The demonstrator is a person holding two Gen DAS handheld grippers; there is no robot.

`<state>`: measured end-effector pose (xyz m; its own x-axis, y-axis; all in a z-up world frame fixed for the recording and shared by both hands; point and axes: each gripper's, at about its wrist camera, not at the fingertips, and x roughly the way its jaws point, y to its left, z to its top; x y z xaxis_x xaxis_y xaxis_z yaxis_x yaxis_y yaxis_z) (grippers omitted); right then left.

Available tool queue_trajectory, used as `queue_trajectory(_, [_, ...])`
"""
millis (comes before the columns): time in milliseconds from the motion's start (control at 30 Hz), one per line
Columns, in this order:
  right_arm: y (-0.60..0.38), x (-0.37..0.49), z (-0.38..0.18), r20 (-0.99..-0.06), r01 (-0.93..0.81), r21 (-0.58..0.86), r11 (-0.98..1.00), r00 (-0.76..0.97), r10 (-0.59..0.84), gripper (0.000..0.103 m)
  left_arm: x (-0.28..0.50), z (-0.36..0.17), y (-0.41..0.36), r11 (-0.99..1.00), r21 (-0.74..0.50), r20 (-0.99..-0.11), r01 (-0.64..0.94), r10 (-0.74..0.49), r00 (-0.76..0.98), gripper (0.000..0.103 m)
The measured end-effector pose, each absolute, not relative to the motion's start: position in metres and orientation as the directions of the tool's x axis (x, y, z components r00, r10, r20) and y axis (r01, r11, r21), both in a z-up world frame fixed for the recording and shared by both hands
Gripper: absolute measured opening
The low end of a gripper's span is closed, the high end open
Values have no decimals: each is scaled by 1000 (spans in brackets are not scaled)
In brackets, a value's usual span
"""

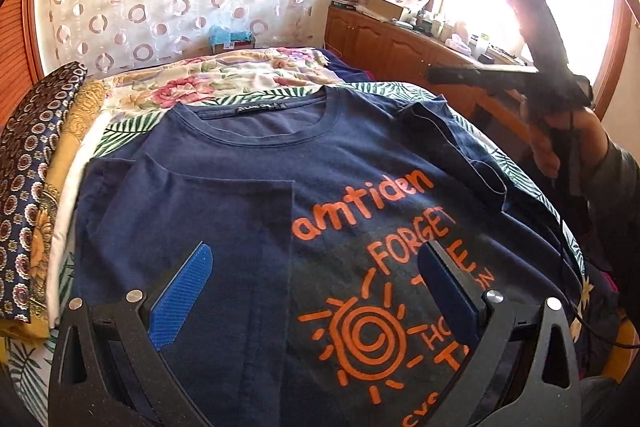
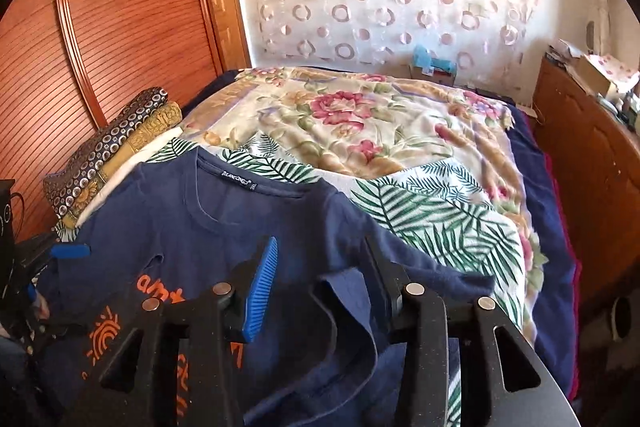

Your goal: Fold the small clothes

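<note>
Both grippers, left gripper (image 1: pixel 316 283) and right gripper (image 2: pixel 322 267), hover part-open and empty over the navy T-shirt (image 1: pixel 320 163), whose left side is folded in.

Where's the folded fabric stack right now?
The folded fabric stack lies at the left edge of the bed, against the wooden wardrobe, just beyond the navy T-shirt.

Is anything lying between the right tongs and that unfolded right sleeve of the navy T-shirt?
Nothing visible. The right tongs hang open directly over the sleeve, with only the T-shirt fabric beneath them. The left tongs are off at the other side.
</note>
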<state>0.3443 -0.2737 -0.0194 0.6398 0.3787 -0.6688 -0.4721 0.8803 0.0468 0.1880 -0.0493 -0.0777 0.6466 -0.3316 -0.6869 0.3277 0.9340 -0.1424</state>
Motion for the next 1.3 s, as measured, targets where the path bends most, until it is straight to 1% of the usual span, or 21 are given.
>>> queue_trajectory(100, [-279,336,-31,-675,-447,43,894,646,356,45,191,-77,-41,941,-145,-681,307,-320,658,103])
queue_trajectory(200, [-288,333,-39,-702,-396,24,918,647,297,45,195,-77,-32,945,-149,-678,290,-311,666,103])
queue_trajectory(300, [-293,334,-46,-722,-346,-33,938,657,217,45,196,-75,-27,950,-146,-676,278,-301,673,103])
queue_trajectory(433, [-284,343,-63,-759,-326,-131,936,640,117,45,196,-74,-25,954,-136,-674,267,-287,681,103])
queue_trajectory(567, [-260,340,-70,-780,-384,-139,913,610,139,45,195,-73,-17,960,-126,-672,248,-267,691,103])
queue_trajectory(633, [-243,337,-68,-777,-430,-130,893,604,177,45,195,-71,-9,965,-128,-670,229,-254,697,103])
queue_trajectory(667, [-238,334,-67,-779,-457,-97,884,588,218,45,196,-70,-7,966,-128,-669,224,-251,699,103])
queue_trajectory(733, [-234,332,-59,-771,-507,41,861,533,350,45,196,-66,0,970,-128,-665,209,-240,708,103])
queue_trajectory(767, [-232,331,-54,-760,-513,65,856,530,375,45,197,-65,2,971,-127,-663,203,-236,710,103])
queue_trajectory(900, [-228,332,-45,-735,-494,33,869,577,356,45,200,-61,9,978,-96,-660,187,-204,723,103])
queue_trajectory(1000, [-229,328,-46,-729,-444,-35,895,624,281,45,205,-55,18,985,-45,-652,168,-156,742,103])
queue_trajectory(1067, [-232,329,-52,-729,-408,-77,909,646,228,45,212,-53,27,986,-35,-654,162,-145,742,102])
queue_trajectory(1100, [-233,329,-58,-730,-392,-92,915,652,206,46,218,-52,32,985,-34,-658,167,-148,738,98])
queue_trajectory(1133, [-237,330,-61,-733,-377,-104,920,654,185,47,224,-51,36,986,-32,-666,166,-145,732,95])
queue_trajectory(1167, [-238,332,-66,-738,-361,-113,926,655,165,48,227,-51,38,986,-28,-672,163,-139,728,95])
queue_trajectory(1200, [-238,332,-68,-741,-346,-118,931,655,149,48,233,-51,42,987,-26,-678,161,-136,723,89])
queue_trajectory(1233, [-238,332,-70,-743,-333,-117,936,655,140,48,237,-50,45,986,-32,-680,165,-142,719,80])
queue_trajectory(1300, [-239,334,-72,-750,-323,-99,941,646,142,48,250,-50,49,984,-45,-700,171,-153,697,72])
